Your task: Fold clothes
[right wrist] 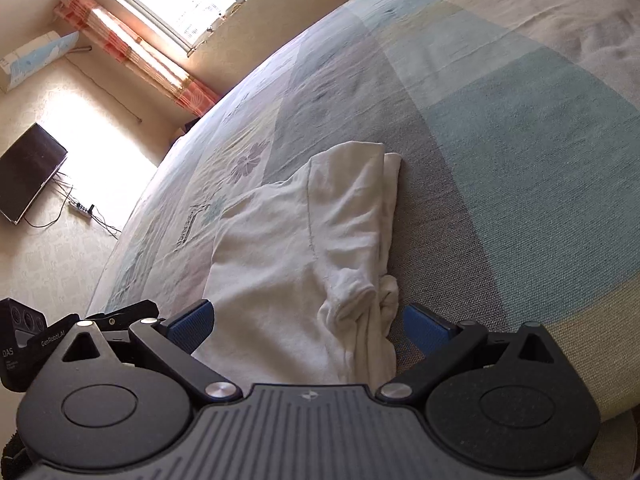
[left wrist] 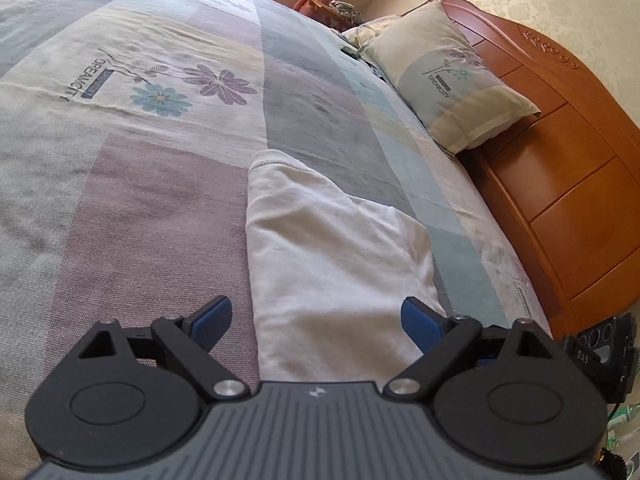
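Two tools, left tool [left wrist: 316,320] and right tool [right wrist: 308,322], hover with jaws spread wide and empty over the white garment [right wrist: 304,248] on the bed [left wrist: 140,200]; its long axis runs straight ahead of both, equally near.

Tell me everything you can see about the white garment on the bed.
The white garment is soft, cotton-looking knit, partly folded into a long shape lying flat on the patchwork bedspread. A ribbed hem or cuff shows at its far end, one stitched seam runs along it, and its near edge is bunched. Both open grippers frame it; neither grips it.
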Demonstrator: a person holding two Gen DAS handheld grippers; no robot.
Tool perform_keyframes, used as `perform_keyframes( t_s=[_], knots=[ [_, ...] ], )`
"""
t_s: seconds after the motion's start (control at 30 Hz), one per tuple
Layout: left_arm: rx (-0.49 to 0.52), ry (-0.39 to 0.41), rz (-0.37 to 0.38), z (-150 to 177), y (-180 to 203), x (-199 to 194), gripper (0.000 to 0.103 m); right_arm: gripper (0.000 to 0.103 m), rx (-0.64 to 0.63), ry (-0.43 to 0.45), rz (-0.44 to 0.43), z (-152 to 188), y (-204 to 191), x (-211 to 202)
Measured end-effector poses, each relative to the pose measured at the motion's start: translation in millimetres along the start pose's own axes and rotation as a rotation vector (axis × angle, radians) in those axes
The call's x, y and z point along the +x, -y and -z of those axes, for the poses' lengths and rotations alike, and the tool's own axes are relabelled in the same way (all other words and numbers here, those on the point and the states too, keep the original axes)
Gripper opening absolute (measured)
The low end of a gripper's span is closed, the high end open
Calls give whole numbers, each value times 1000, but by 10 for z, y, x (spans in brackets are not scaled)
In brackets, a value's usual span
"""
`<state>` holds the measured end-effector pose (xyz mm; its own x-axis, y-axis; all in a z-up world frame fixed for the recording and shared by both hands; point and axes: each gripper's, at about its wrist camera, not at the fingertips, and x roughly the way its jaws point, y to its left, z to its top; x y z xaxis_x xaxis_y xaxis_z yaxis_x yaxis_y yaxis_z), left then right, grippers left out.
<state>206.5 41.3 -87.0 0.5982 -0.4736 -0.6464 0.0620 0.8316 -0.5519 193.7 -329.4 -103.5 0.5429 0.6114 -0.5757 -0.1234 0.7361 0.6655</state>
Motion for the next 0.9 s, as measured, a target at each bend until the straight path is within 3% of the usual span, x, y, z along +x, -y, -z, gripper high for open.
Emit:
perform_keyframes(
  t_s=[0.17,0.43,0.67,0.9],
  knots=[
    [-109,-67,77,-128,-260,242,91,103,85,-43,-25,-204,234,265],
    [-213,-134,239,-332,-462,663,92,103,180,-61,-148,-479,409,543],
    [-205,-147,257,-520,-437,895,96,103,166,-79,-166,-755,370,862],
    [-196,-181,279,-367,-436,745,97,103,154,-84,-179,-737,340,884]
  ],
)
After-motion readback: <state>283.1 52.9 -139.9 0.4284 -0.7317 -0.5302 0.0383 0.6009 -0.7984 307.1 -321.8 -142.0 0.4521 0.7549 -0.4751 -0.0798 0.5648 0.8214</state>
